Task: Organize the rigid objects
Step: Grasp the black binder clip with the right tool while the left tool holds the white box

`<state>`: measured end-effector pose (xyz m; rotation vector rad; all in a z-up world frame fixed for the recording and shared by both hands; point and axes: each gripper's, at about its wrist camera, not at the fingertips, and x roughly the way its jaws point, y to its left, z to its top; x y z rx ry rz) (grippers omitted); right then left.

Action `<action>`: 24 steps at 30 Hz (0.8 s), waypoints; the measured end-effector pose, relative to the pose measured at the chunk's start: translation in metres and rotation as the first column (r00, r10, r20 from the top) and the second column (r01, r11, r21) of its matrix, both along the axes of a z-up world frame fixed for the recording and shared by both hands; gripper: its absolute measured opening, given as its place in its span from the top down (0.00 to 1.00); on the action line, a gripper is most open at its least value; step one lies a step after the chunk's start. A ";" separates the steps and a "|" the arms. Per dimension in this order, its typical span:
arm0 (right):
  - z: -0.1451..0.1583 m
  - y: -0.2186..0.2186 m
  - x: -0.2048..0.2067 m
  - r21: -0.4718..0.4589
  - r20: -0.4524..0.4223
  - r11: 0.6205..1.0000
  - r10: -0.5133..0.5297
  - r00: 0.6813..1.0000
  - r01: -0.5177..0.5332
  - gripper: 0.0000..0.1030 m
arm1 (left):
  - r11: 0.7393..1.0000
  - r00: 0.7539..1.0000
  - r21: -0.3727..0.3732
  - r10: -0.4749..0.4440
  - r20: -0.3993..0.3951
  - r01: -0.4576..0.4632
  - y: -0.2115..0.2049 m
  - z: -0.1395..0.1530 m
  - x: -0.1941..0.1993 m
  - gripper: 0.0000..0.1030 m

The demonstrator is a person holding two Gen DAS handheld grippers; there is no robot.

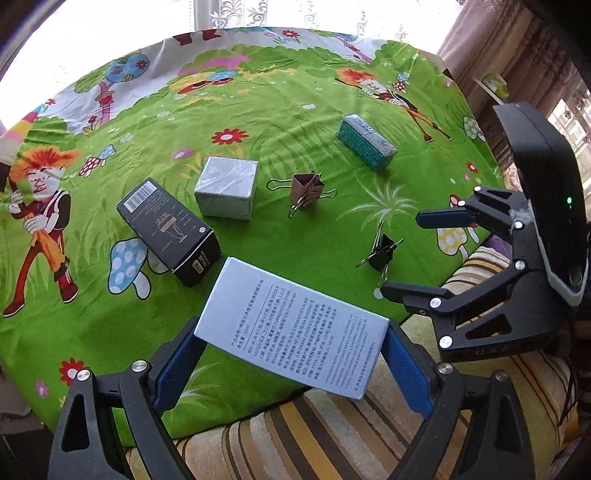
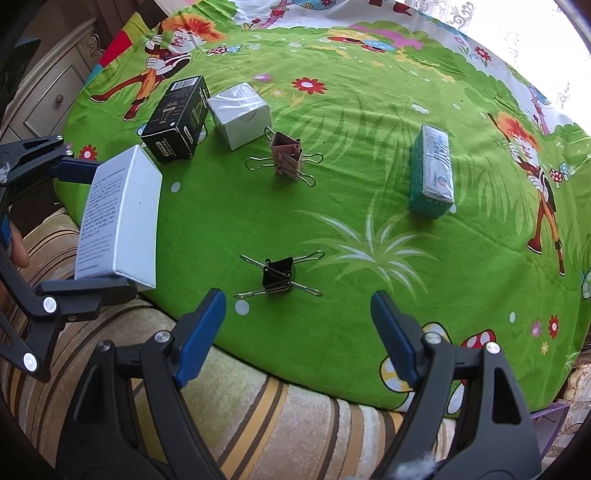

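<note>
My left gripper is shut on a white printed box and holds it above the near edge of the green cartoon cloth; the box also shows in the right wrist view. My right gripper is open and empty, just short of a black binder clip. On the cloth lie a black box, a silver box, a rose-gold binder clip and a teal box.
A striped cushion lies under both grippers at the cloth's near edge. A wooden cabinet stands at the left. Curtains and a bright window are behind the table.
</note>
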<state>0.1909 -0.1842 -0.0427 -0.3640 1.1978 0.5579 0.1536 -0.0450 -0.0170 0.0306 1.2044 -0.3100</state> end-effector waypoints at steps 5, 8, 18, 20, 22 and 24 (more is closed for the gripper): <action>-0.004 0.007 0.005 0.008 -0.004 1.000 0.010 1.000 -0.010 0.34 | 0.989 0.991 -0.071 0.134 0.005 -0.133 0.011 0.008 -0.003 0.09; -0.010 0.011 0.007 0.016 -0.031 1.000 0.024 0.999 -0.023 0.46 | 0.975 0.980 -0.101 0.200 0.006 -0.198 0.018 0.007 -0.006 0.09; -0.005 0.006 0.000 0.035 0.004 0.999 0.007 1.000 -0.007 0.47 | 0.953 0.963 -0.142 0.270 0.000 -0.267 0.026 0.001 -0.015 0.09; -0.001 0.004 -0.002 0.042 0.016 0.999 -0.004 1.000 0.003 0.47 | 0.953 0.963 -0.144 0.271 0.002 -0.268 0.025 0.002 -0.015 0.09; 0.002 0.002 -0.003 0.053 0.025 0.999 -0.014 1.000 0.013 0.47 | 0.952 0.962 -0.146 0.272 0.000 -0.269 0.024 0.002 -0.016 0.09; 0.005 -0.004 -0.004 0.059 0.030 0.998 -0.024 0.999 0.022 0.47 | 0.951 0.962 -0.150 0.273 -0.001 -0.270 0.023 0.003 -0.018 0.09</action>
